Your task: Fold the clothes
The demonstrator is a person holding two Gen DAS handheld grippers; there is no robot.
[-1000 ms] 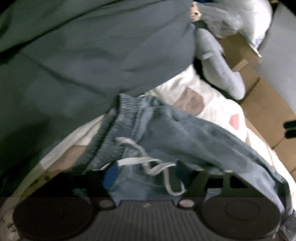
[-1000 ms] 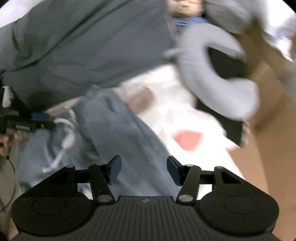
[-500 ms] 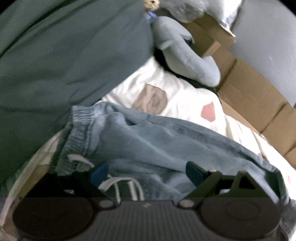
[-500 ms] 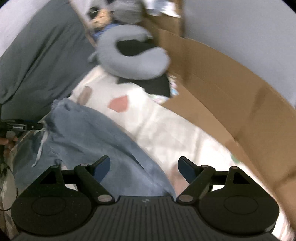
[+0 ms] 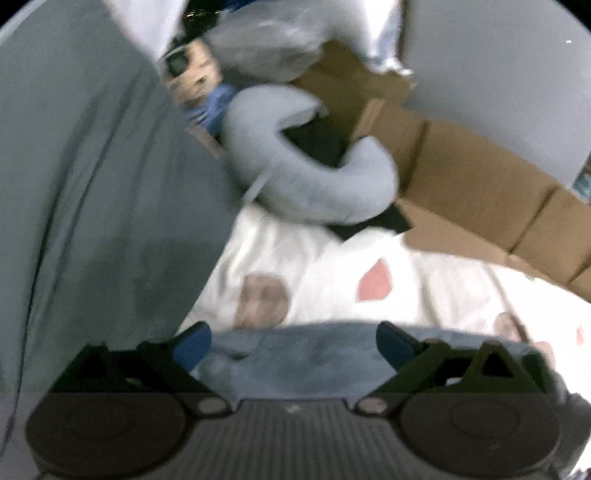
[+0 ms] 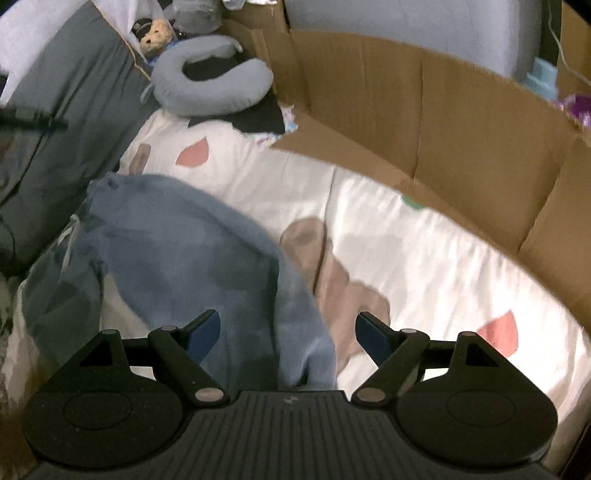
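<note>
Honestly, no writing is readable anywhere around you. Your jeans lie crumpled on the white sheet with its pink and brown patches, one leg trailing down between the spread fingers of your right gripper, which is released and grips nothing. A grey blanket borders the jeans on the left, a grey neck pillow and a teddy sit at the far end, and a cardboard wall runs along the right. Your left gripper is also wide apart and empty, hovering over the jeans' blurred edge.
</note>
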